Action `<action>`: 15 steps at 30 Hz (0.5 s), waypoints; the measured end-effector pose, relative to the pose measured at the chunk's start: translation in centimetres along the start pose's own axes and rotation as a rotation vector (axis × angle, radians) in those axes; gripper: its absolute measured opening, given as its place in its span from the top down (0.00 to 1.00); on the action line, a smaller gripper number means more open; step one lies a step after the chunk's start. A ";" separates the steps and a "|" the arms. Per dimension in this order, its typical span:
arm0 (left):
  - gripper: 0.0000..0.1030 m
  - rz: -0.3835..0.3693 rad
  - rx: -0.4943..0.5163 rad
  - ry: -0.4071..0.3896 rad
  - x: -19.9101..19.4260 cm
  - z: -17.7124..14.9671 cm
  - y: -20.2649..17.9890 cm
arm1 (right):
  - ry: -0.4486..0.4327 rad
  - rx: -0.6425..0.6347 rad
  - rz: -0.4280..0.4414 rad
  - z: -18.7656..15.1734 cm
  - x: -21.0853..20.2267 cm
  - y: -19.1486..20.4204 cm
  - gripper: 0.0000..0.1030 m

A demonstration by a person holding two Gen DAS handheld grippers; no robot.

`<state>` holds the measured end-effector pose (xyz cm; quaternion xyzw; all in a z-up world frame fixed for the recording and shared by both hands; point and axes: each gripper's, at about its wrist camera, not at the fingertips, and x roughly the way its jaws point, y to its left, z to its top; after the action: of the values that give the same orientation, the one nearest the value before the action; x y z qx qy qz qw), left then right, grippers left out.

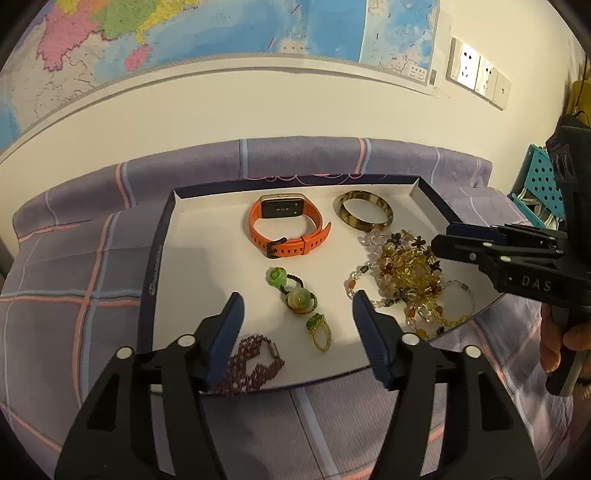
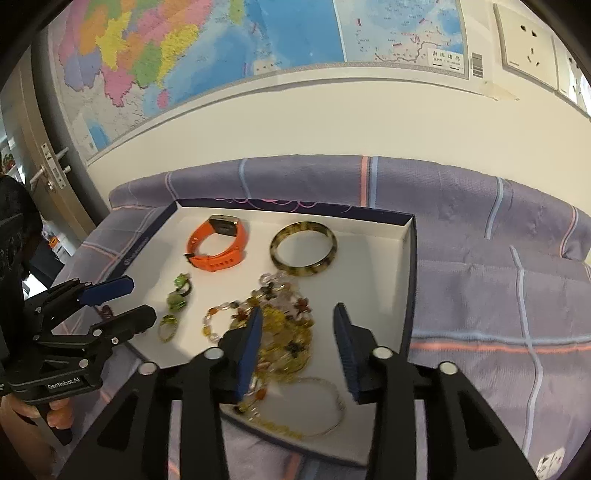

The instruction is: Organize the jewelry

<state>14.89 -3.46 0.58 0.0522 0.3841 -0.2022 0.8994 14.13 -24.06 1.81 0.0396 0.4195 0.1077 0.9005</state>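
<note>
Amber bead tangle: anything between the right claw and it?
Nothing visible. The right claw is open directly over the amber bead tangle in the tray, nothing gripped. The bangle lies beyond the pile, out of the way.

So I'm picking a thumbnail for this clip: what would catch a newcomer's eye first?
Probably the orange watch at the back of the white-lined tray, the brightest thing there. Next, the tangled heap of amber beads on the tray's right side, with the tortoiseshell bangle just behind it. The colourful wall map above also pulls attention.
</note>
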 end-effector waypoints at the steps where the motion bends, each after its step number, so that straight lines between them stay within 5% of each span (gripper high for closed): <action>1: 0.34 0.002 -0.003 -0.009 -0.4 -0.1 0.0 | -0.002 -0.005 0.002 -0.2 -0.2 0.2 0.59; 3: 0.27 0.005 -0.003 -0.017 -0.8 -0.3 0.0 | -0.015 -0.010 -0.009 -0.6 -0.7 0.7 0.48; 15: 0.06 0.048 -0.021 -0.058 -3.9 -2.7 -1.0 | -0.062 -0.040 -0.040 -3.9 -3.0 3.2 0.24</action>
<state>10.22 -2.40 1.53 0.0463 0.3587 -0.1780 0.9151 8.74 -21.74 2.03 0.0166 0.3898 0.0968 0.9157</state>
